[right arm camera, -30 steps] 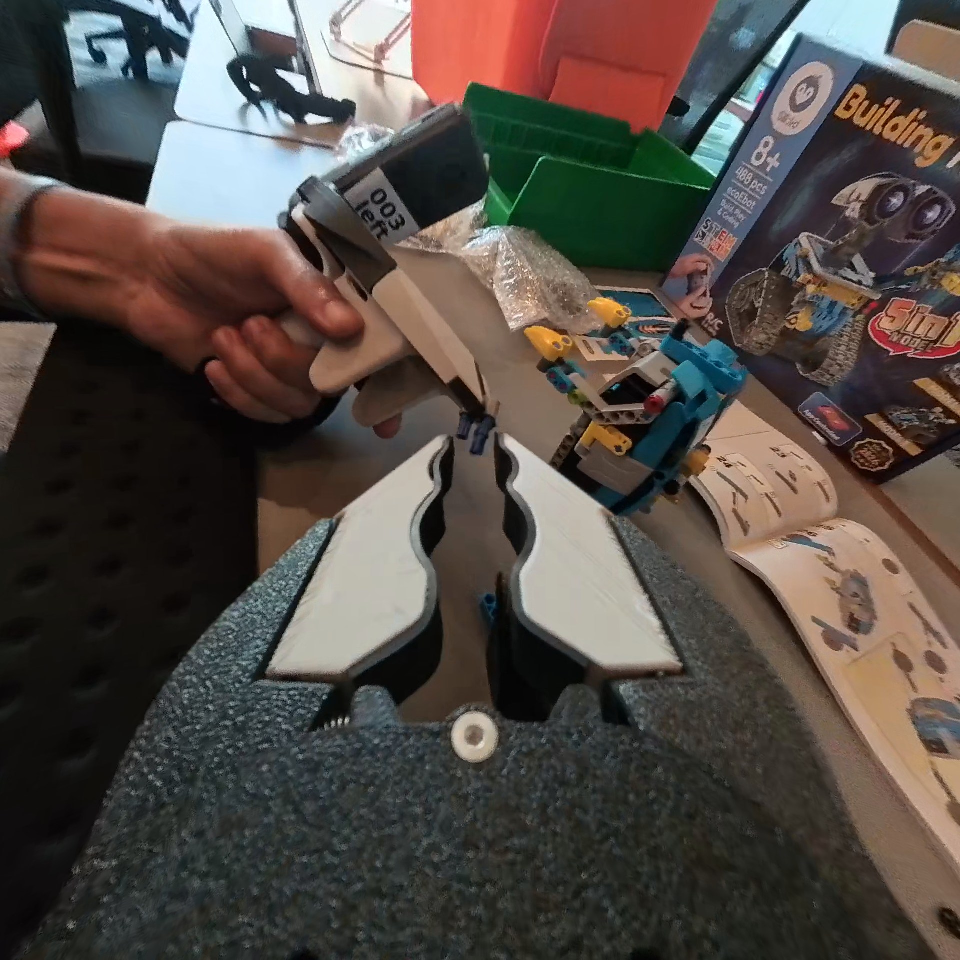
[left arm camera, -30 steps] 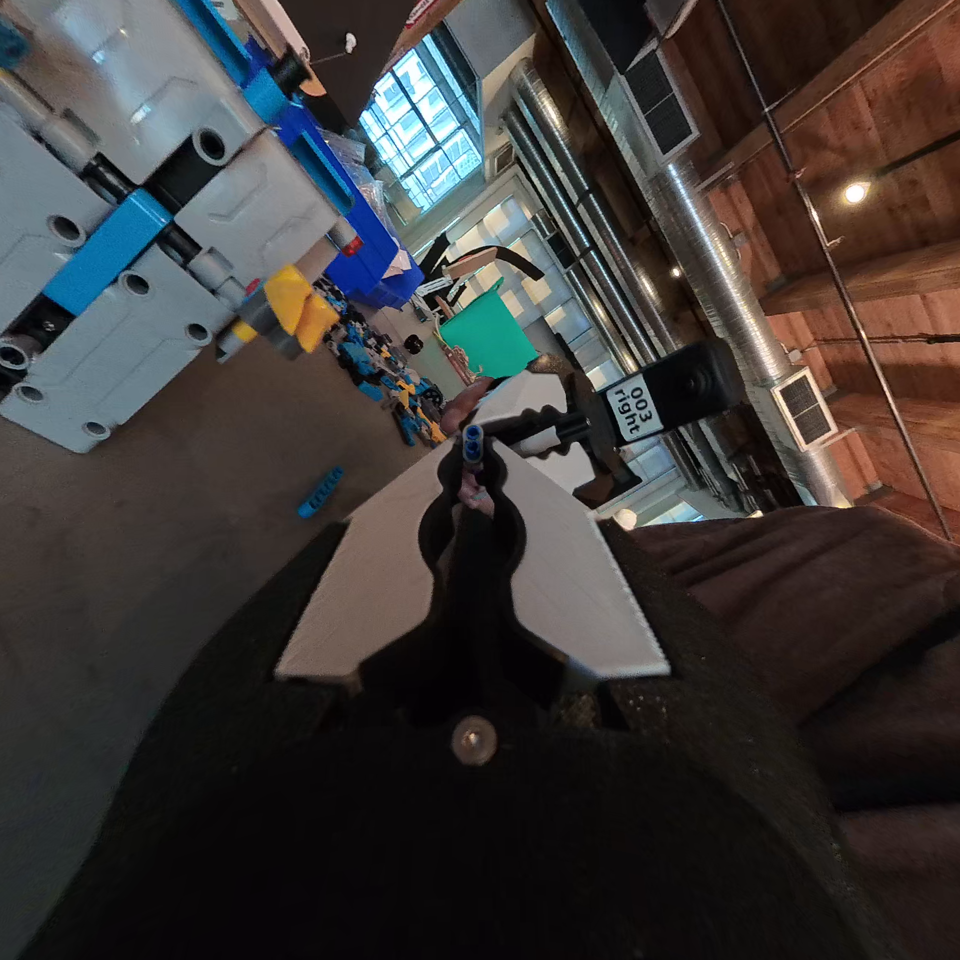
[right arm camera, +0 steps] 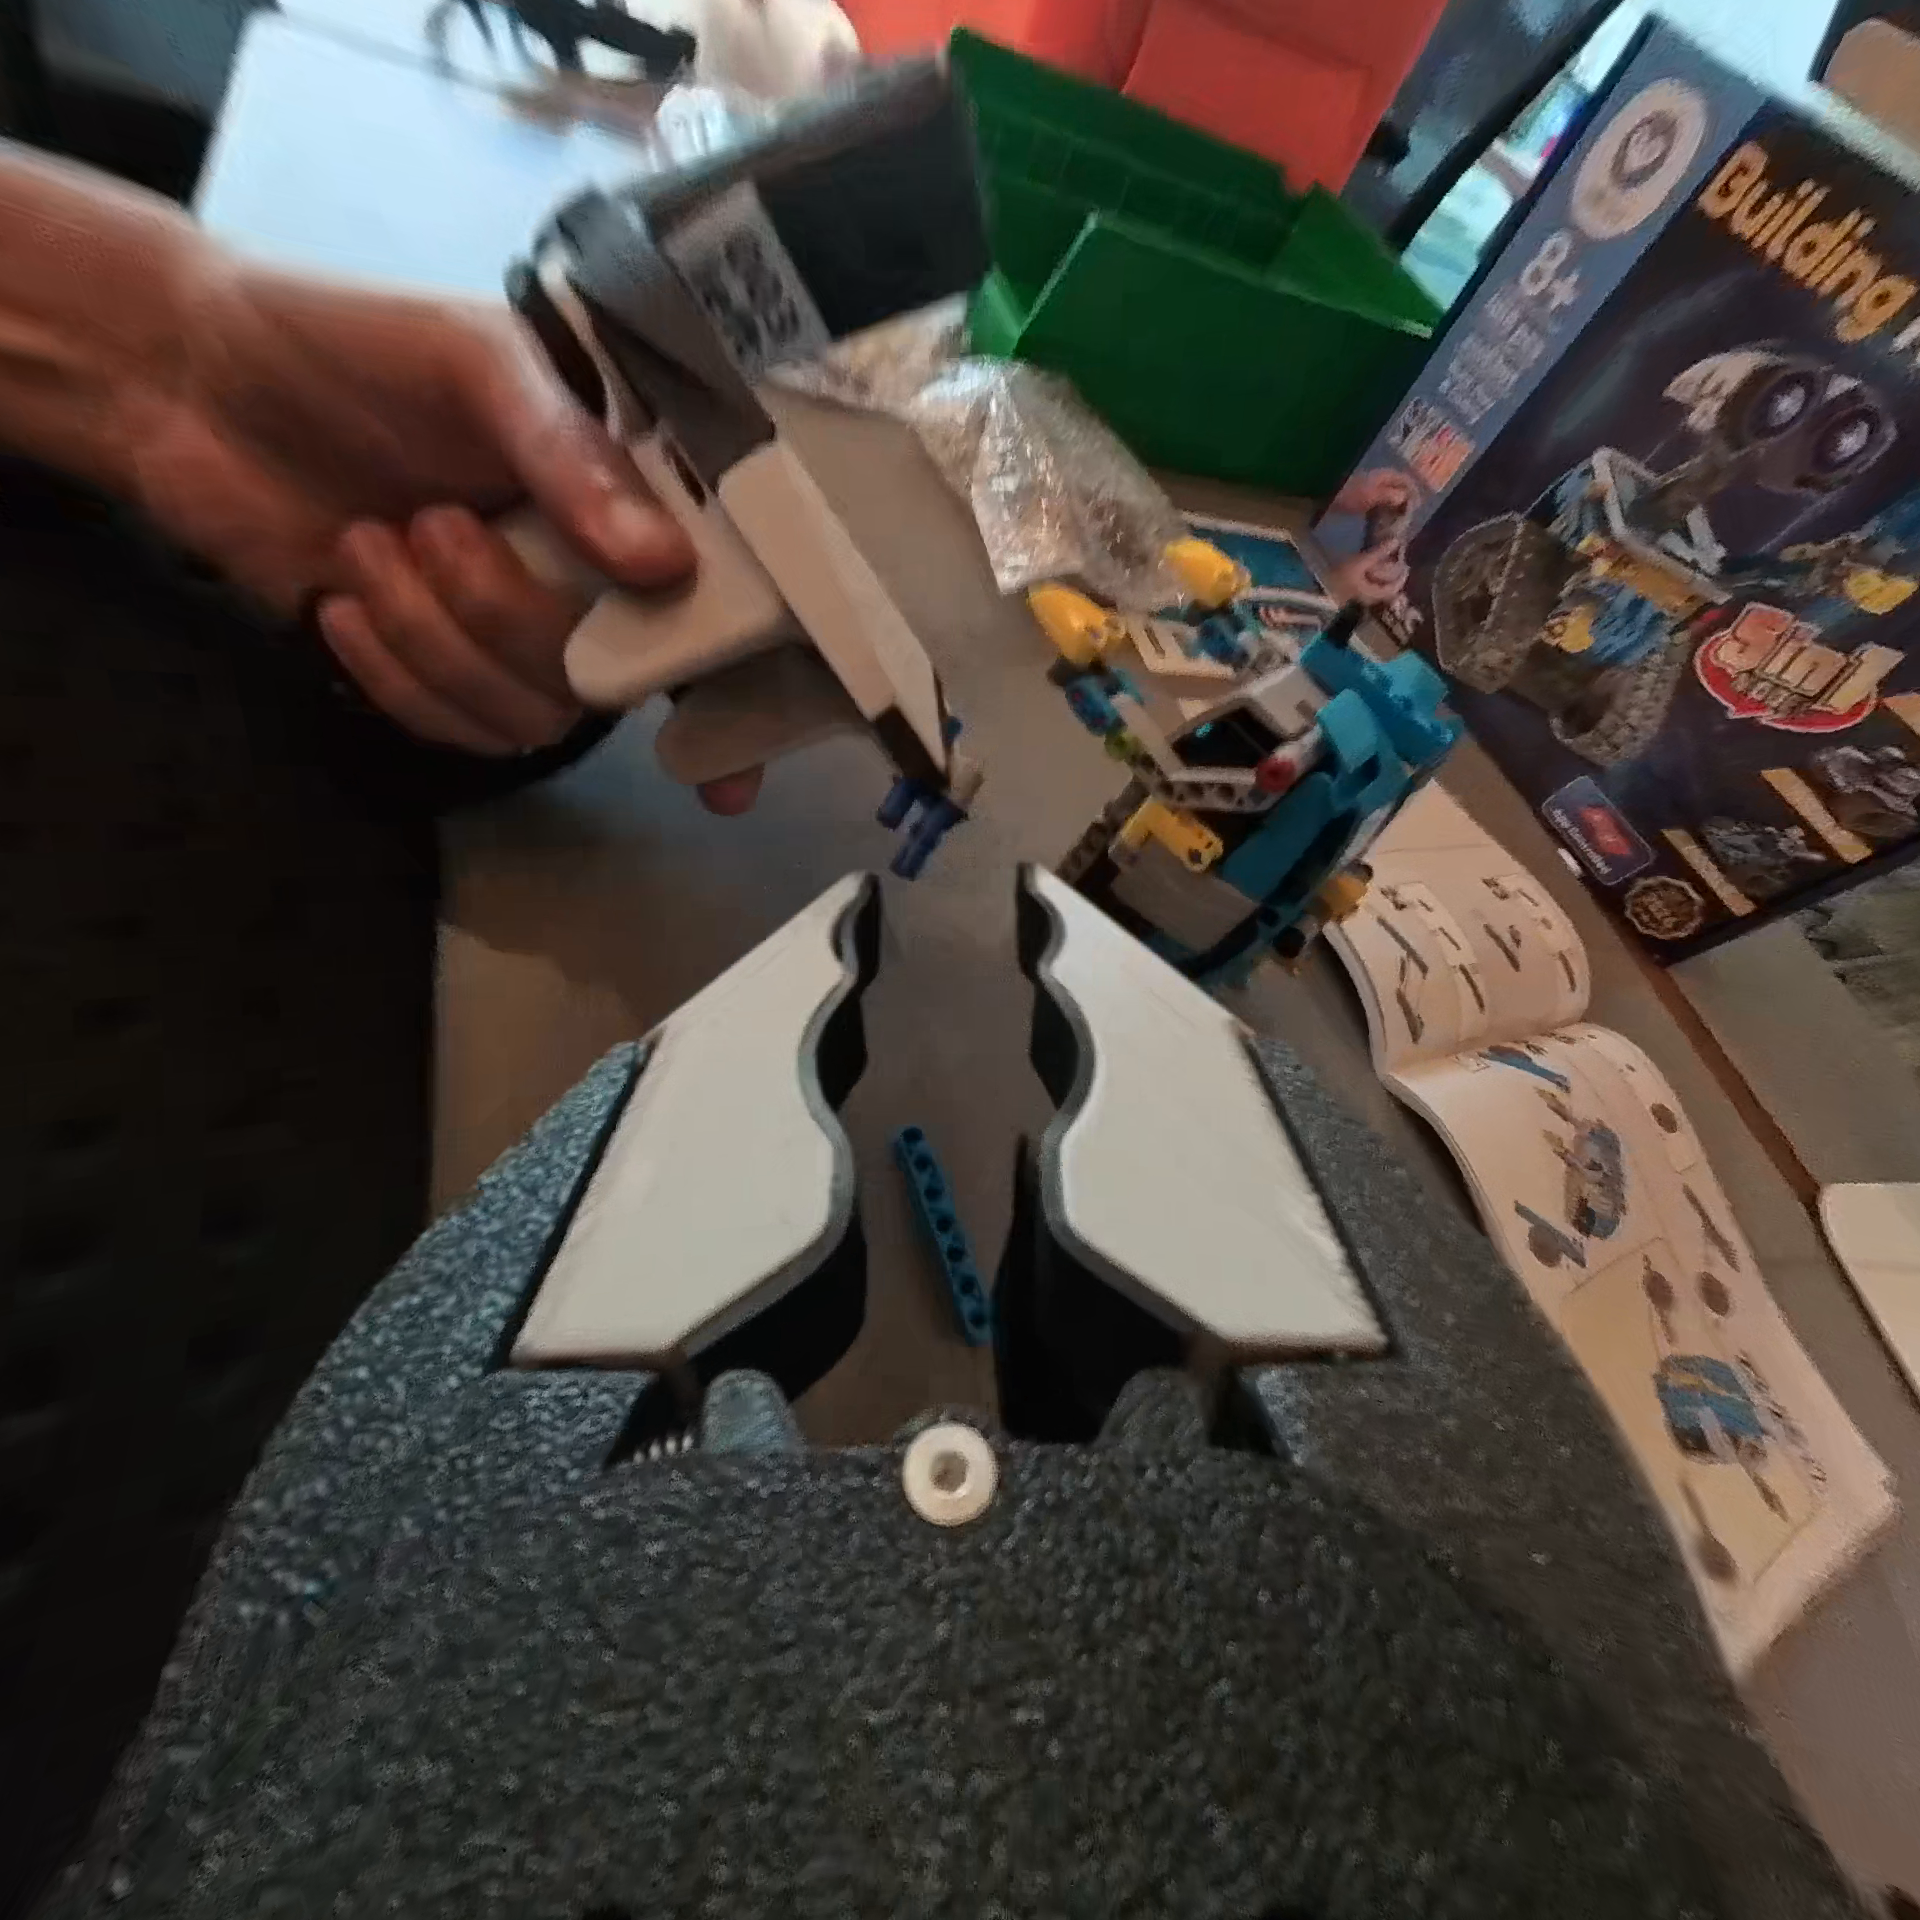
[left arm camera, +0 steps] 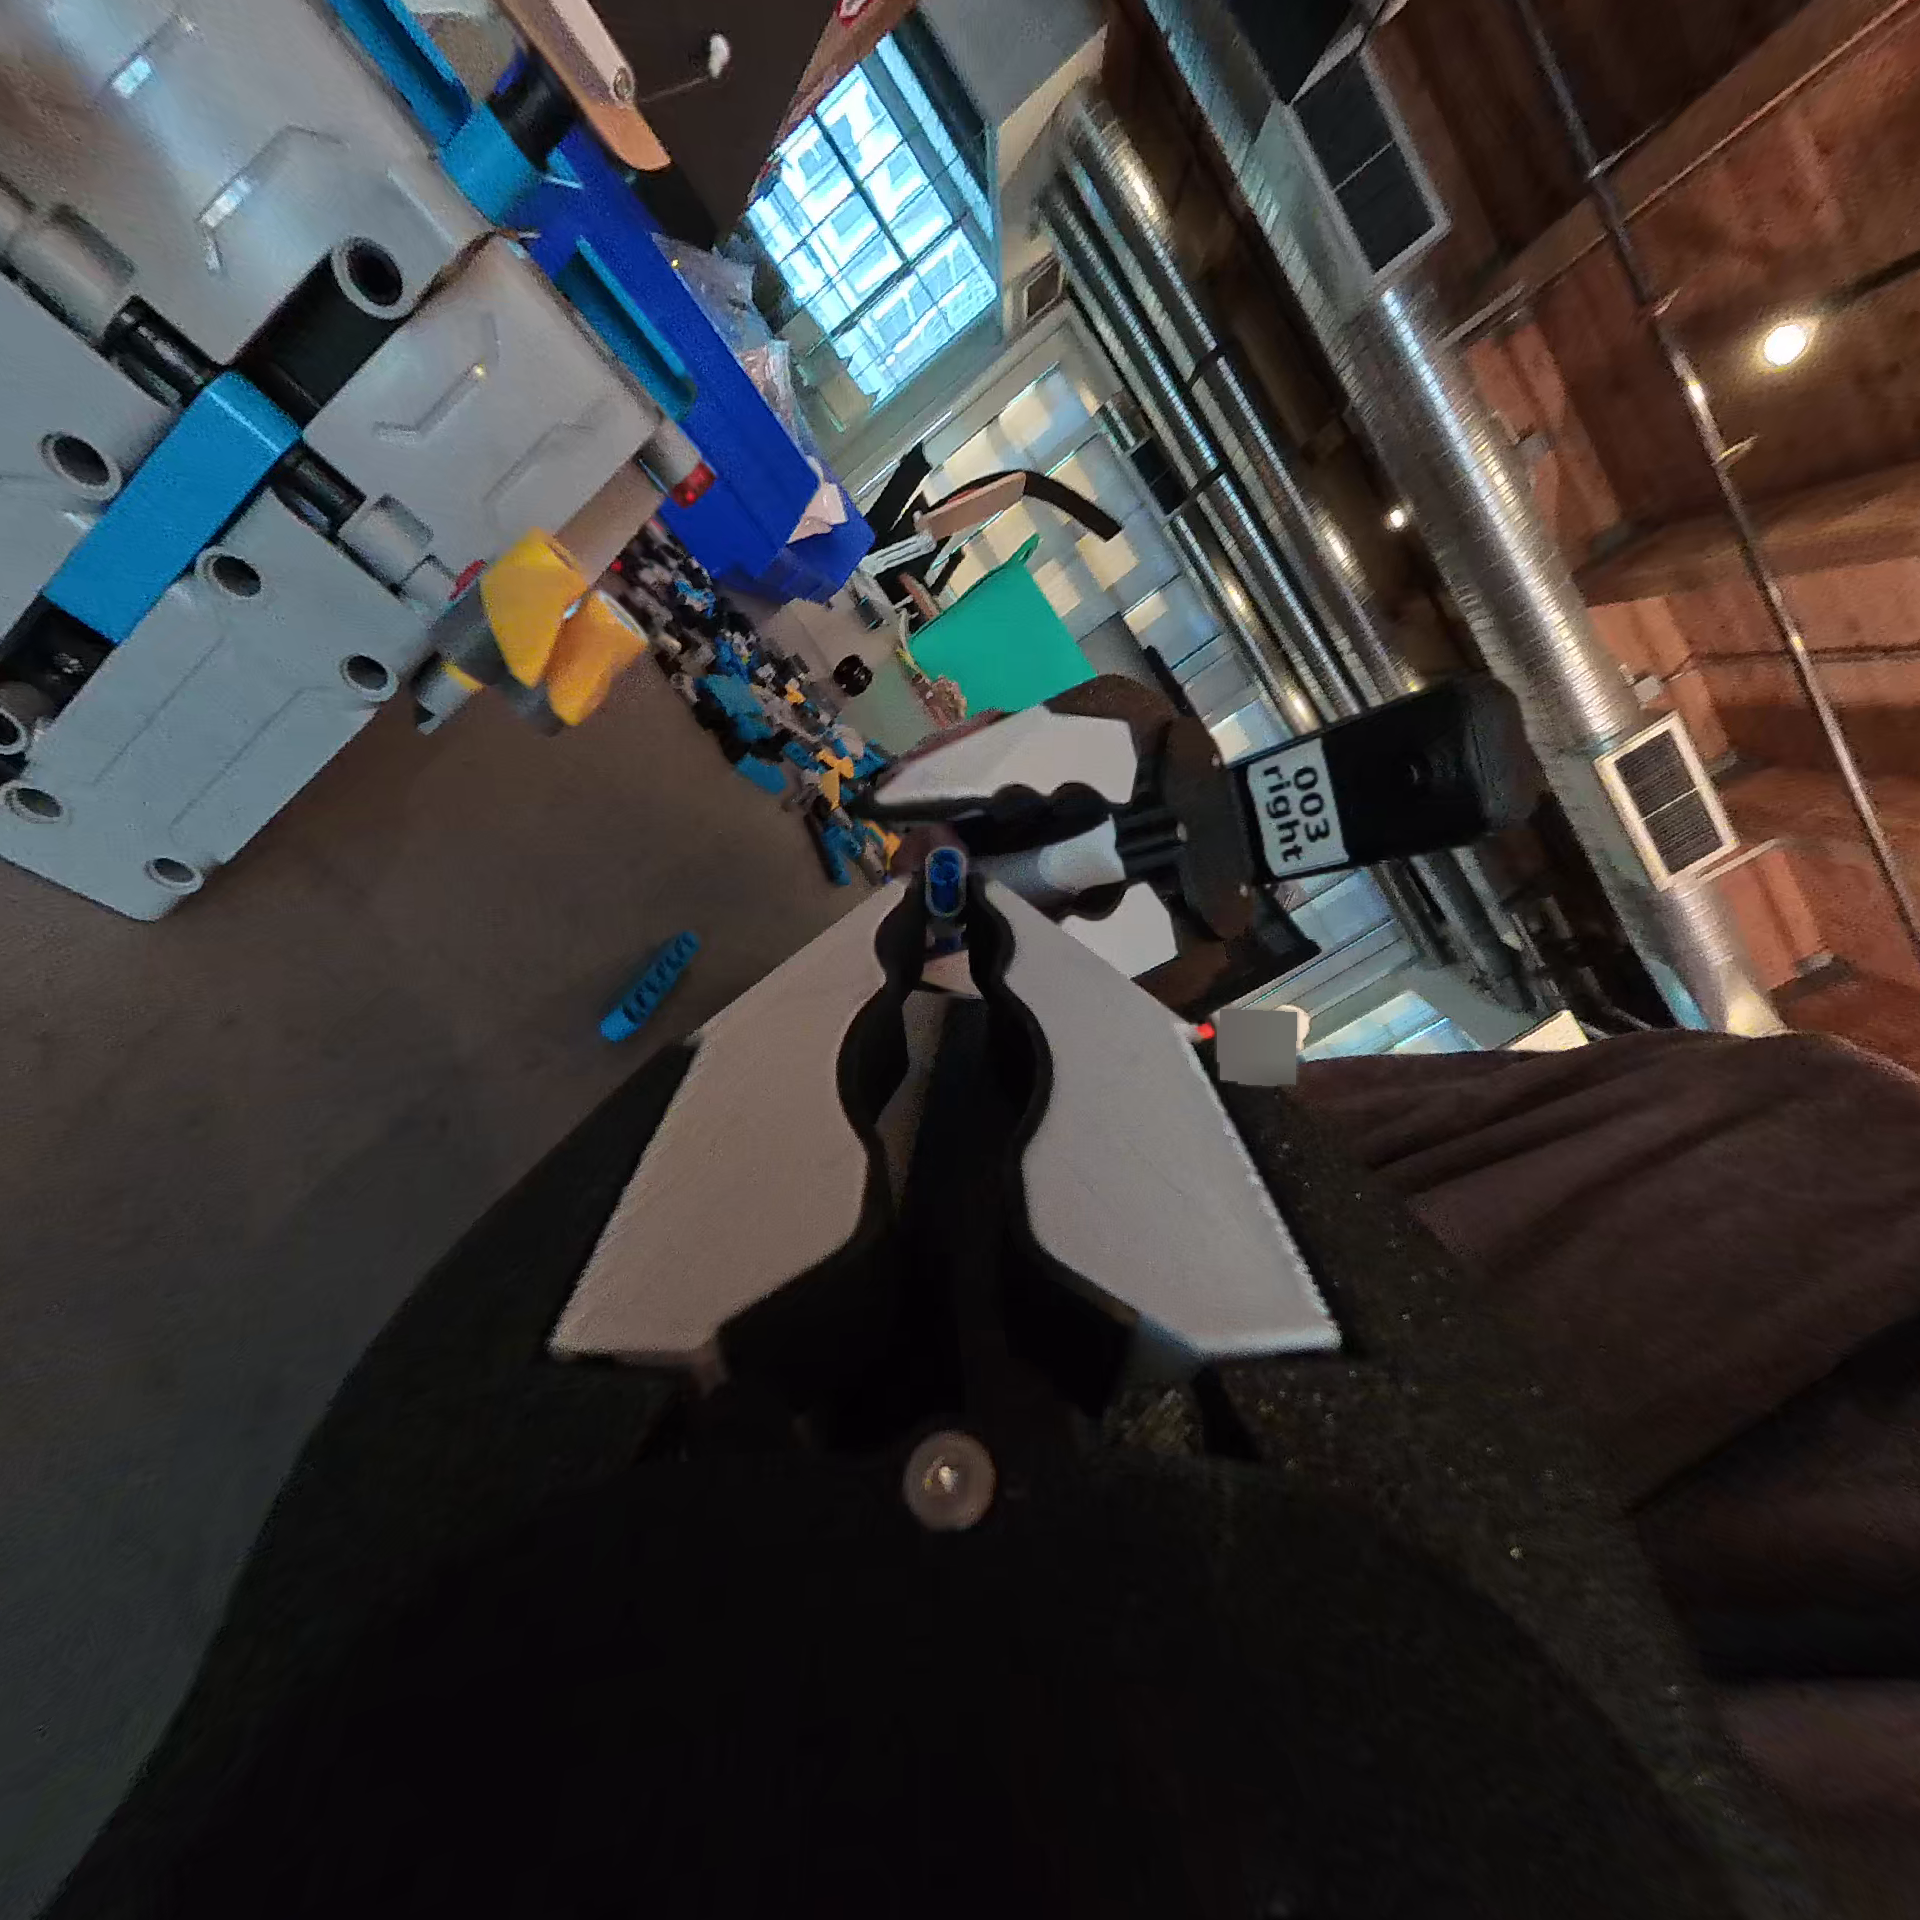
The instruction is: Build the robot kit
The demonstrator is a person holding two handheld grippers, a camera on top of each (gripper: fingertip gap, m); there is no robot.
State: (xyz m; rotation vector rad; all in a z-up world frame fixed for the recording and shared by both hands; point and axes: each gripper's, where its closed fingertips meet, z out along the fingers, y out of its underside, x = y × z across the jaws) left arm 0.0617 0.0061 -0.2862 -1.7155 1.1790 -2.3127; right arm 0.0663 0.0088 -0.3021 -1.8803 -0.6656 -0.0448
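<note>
My left gripper (left arm camera: pixel 943 920) is shut on a small blue connector pin (left arm camera: pixel 943 883), held above the table. In the right wrist view a hand holds that gripper (right arm camera: pixel 935 774), with the pin (right arm camera: pixel 920 826) sticking out of its tips. My right gripper (right arm camera: pixel 948 894) is open and empty, just below and in front of the pin without touching it. It shows in the left wrist view (left arm camera: pixel 883 808) beyond the pin. A blue holed beam (right arm camera: pixel 940 1236) lies on the table under my right fingers. A grey and blue brick model (right arm camera: pixel 1283 790) stands to the right.
A printed toy box (right arm camera: pixel 1683 468) stands at the right, with an open instruction booklet (right arm camera: pixel 1558 1143) in front of it. A green bin (right arm camera: pixel 1164 270) and a crumpled plastic bag (right arm camera: pixel 1029 468) sit behind. Loose bricks (left arm camera: pixel 769 707) lie farther along the table (left arm camera: pixel 312 1039). My left and right fingertips are right by each other.
My right gripper has opened a little wider and drawn back, so more of the blue beam shows under it. The left gripper with the pin has shifted slightly; the right view is blurred by motion.
</note>
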